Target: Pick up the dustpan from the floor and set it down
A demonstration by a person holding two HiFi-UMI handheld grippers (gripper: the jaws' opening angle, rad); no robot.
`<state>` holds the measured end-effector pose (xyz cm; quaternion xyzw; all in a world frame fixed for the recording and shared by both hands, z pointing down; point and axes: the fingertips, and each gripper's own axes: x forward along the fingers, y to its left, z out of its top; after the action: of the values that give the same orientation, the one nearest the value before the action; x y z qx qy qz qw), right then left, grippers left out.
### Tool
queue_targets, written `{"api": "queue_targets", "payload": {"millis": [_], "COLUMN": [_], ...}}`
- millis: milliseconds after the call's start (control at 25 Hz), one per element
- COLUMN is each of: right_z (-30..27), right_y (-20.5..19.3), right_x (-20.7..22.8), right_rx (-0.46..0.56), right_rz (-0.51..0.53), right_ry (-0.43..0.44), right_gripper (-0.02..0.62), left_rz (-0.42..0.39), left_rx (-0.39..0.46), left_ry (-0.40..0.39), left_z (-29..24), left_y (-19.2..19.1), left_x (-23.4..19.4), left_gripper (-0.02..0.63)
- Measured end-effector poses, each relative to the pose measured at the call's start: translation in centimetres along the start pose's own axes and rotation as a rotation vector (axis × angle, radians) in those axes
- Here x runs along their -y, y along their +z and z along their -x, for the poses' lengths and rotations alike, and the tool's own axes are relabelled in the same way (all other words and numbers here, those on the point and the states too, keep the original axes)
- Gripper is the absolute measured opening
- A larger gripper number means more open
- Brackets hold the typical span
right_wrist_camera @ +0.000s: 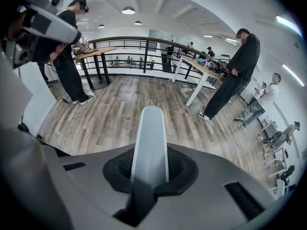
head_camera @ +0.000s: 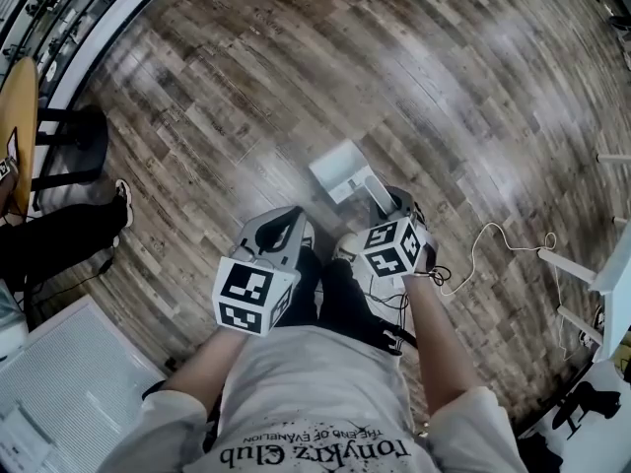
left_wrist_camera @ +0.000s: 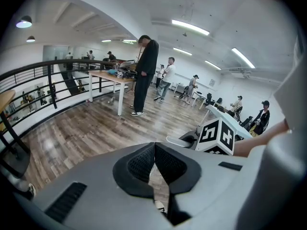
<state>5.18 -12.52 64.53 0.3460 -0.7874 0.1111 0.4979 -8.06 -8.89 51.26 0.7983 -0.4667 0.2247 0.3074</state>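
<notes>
**Dustpan handle clamped in the right hand-held gripper**

The right hand-held gripper [right_wrist_camera: 150, 170] is closed on the smooth, rounded white handle [right_wrist_camera: 150, 138] of the dustpan [head_camera: 340, 168]. The handle sticks out past the ribbed black pads [right_wrist_camera: 178, 166]. Glossy wood-plank floor [head_camera: 473, 97] spreads below, with the boxy white pan just ahead of that gripper. Beside it, the left hand-held gripper [left_wrist_camera: 154, 163] is pinched together, empty.

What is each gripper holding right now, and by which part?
The right gripper grips the dustpan by its handle; the left gripper is shut and holds nothing.
</notes>
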Motion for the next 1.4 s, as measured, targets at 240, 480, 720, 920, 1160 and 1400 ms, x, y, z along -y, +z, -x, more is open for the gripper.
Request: {"api": "queue_targets", "payload": {"millis": [240, 480, 720, 920, 1160, 1400], "right_z": [-0.3, -0.2, 0.2, 0.5, 0.8, 1.2], "right_y": [-0.9, -1.7, -2.8, -3.3, -3.9, -3.7], "right_x": [0.0, -0.3, -0.4, -0.4, -0.6, -0.9], "right_rx": [-0.020, -0.042, -0.053, -0.064, -0.071, -0.062], "right_rz": [0.003, 0.013, 0.014, 0.013, -0.001, -0.016], "right_ry": [0.011, 0.013, 0.011, 0.024, 0.047, 0.084], "right_gripper": [0.066, 0.069, 0.071, 0.075, 0.089, 0.158], "left_rz": [0.001, -0.001, -0.006, -0.011, -0.019, -0.028], "left_rx": [0.003, 0.002, 0.000, 0.007, 0.000, 0.002], "left_ry": [-0.005, -0.005, -0.008, -0.016, -0.025, -0.033], "left_z": [-0.3, -0.3, -0.2, 0.1, 0.3, 0.3], "left_y": [0.2, 0.3, 0.1, 0.1, -0.2, 0.1], "left_x": [0.0, -0.1, 0.6, 1.1, 2.0, 2.3], "left_gripper": [0.023, 0.023, 0.023, 0.023, 0.023, 0.023]}}
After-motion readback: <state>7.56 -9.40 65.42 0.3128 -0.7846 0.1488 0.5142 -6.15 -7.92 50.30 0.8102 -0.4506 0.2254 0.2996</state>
